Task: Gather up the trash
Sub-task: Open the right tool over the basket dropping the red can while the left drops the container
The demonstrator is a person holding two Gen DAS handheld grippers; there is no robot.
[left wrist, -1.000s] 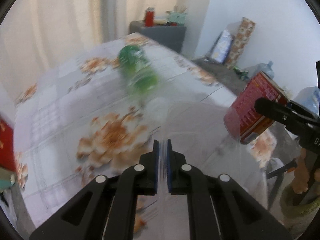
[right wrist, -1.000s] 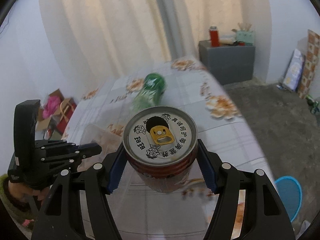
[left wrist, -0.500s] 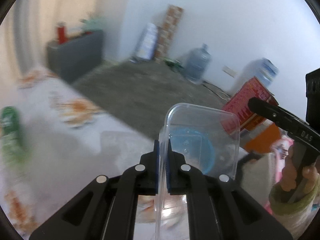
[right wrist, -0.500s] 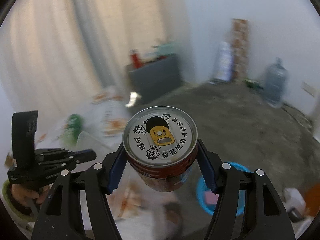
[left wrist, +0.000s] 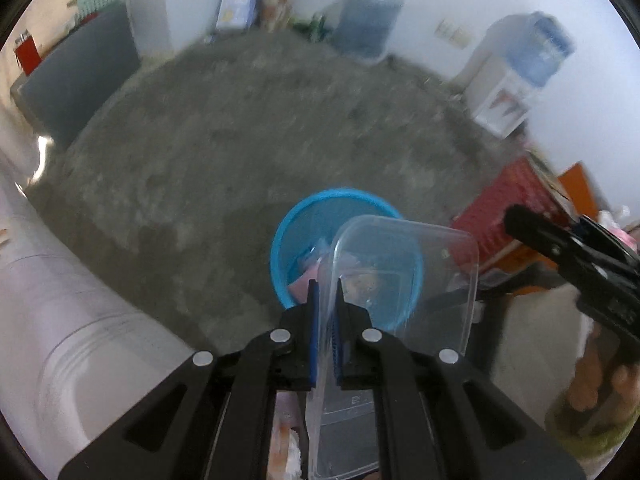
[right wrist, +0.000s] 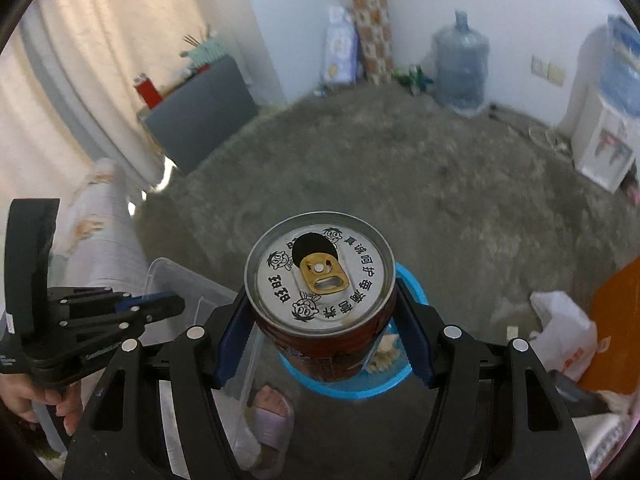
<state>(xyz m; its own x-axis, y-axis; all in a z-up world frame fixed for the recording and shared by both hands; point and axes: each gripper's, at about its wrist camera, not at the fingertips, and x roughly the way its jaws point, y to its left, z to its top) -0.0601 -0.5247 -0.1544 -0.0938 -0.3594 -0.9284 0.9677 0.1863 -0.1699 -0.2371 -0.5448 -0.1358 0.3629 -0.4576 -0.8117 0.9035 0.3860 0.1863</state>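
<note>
My left gripper (left wrist: 325, 320) is shut on the rim of a clear plastic container (left wrist: 404, 280), which hangs over a blue bin (left wrist: 296, 220) on the floor. The bin holds some pink and pale scraps. My right gripper (right wrist: 322, 300) is shut on a red drink can (right wrist: 320, 280) with a silver top and gold tab, held upright above the same blue bin (right wrist: 414, 292). In the right wrist view the left gripper (right wrist: 168, 304) and the clear container (right wrist: 180, 280) show at the left. In the left wrist view the red can (left wrist: 504, 200) appears at the right edge.
The table's edge with a floral cloth (left wrist: 60, 300) lies at the left. A grey cabinet (right wrist: 200, 116), a water jug (right wrist: 460, 68) and a water dispenser (right wrist: 604, 136) stand along the walls. A white plastic bag (right wrist: 564, 332) lies right of the bin. A slippered foot (right wrist: 268, 408) is below.
Both grippers swung away from the table, off its edge, and tilted downward over the floor. The blue bin now sits beneath the container and the can. The green bottle on the table is out of view.
</note>
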